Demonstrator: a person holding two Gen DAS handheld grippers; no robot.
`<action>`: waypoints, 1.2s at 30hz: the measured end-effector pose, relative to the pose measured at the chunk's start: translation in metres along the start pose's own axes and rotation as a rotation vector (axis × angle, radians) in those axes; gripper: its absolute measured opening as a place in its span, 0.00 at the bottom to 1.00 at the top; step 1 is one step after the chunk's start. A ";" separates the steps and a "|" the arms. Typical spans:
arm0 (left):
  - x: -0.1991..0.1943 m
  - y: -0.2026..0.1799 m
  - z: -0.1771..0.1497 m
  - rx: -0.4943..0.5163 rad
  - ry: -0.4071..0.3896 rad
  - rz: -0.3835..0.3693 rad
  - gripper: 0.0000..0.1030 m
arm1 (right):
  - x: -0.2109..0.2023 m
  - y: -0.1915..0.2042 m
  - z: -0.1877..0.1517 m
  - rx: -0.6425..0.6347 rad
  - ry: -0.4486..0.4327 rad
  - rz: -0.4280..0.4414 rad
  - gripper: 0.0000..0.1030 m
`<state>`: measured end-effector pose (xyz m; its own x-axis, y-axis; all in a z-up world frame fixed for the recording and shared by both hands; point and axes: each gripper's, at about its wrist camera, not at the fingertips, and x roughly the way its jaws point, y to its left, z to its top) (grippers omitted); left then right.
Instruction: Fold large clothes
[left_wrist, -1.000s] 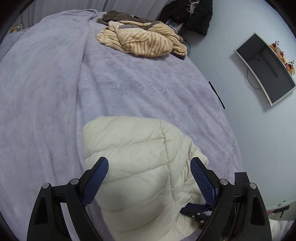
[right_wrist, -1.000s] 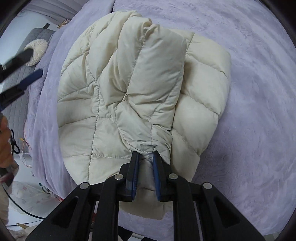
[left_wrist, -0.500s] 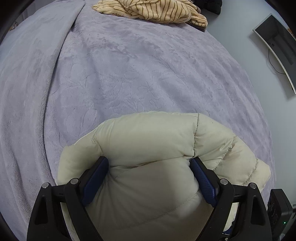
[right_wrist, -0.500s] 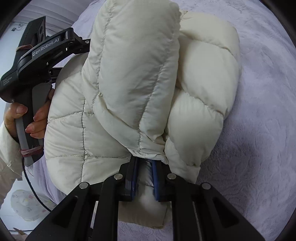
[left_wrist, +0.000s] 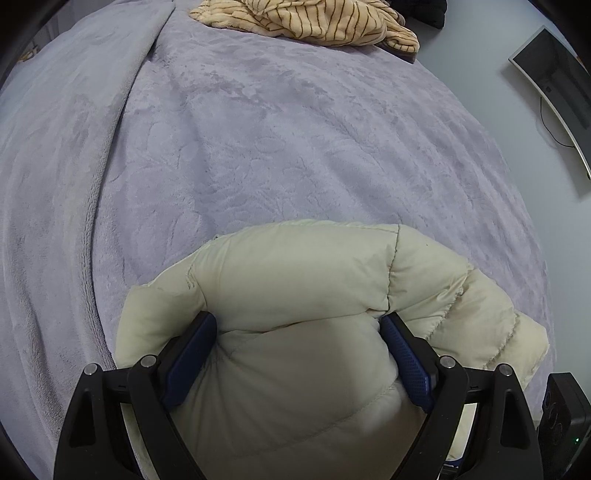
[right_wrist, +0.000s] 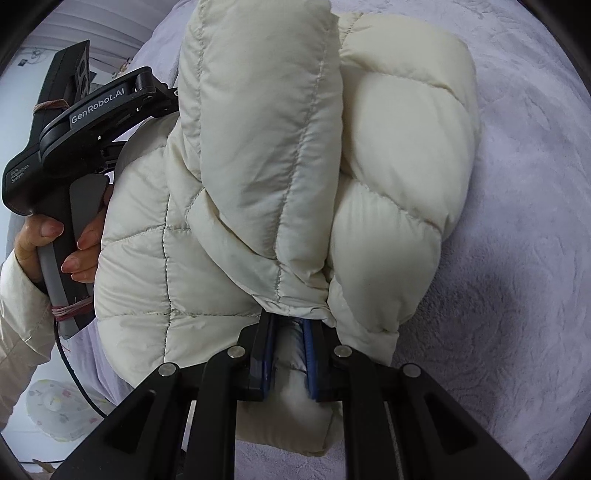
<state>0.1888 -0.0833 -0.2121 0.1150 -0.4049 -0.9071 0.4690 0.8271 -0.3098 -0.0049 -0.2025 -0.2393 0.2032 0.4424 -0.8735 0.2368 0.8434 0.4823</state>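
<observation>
Compared with a second ago, the left gripper (left_wrist: 298, 354) has come down from above the cream puffer jacket (left_wrist: 317, 295) and now straddles a thick fold of it, its jaws spread wide with the padding bulging up between the blue pads (left_wrist: 406, 362); the pads touch the fabric at both sides, but whether they squeeze it or merely rest against it cannot be told. The striped beige garment (left_wrist: 306, 18) has slid toward the top edge of the left view. The right gripper (right_wrist: 289, 347) is clamped nearly closed on a thin edge of the jacket (right_wrist: 258, 155), as it was before, though the bundle it holds now stands taller and more rolled, filling the middle of its view, where earlier the jacket lay spread flat. The person's left hand (right_wrist: 48, 243) and the body of its tool have come in against the left side of the jacket. The jacket sits on the lilac blanket (left_wrist: 280, 140) near the bed's near edge. Beyond it a broad stretch of blanket lies bare up to the striped garment; to the right of the bundle in the right view the blanket (right_wrist: 517, 258) is likewise open. A wall-mounted screen (left_wrist: 554, 92) lies past the bed's right edge.
</observation>
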 end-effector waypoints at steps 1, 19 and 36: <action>0.000 0.000 0.000 -0.002 0.000 0.001 0.89 | -0.001 0.000 0.000 0.001 0.001 -0.001 0.14; -0.098 -0.001 -0.024 -0.025 -0.043 0.138 0.89 | -0.040 0.021 0.008 0.032 0.016 -0.016 0.33; -0.168 0.009 -0.105 -0.124 -0.010 0.183 0.94 | -0.092 0.059 0.003 0.000 0.004 -0.105 0.54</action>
<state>0.0817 0.0331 -0.0925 0.1974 -0.2466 -0.9488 0.3285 0.9285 -0.1730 -0.0072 -0.1945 -0.1302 0.1737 0.3524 -0.9196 0.2565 0.8854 0.3877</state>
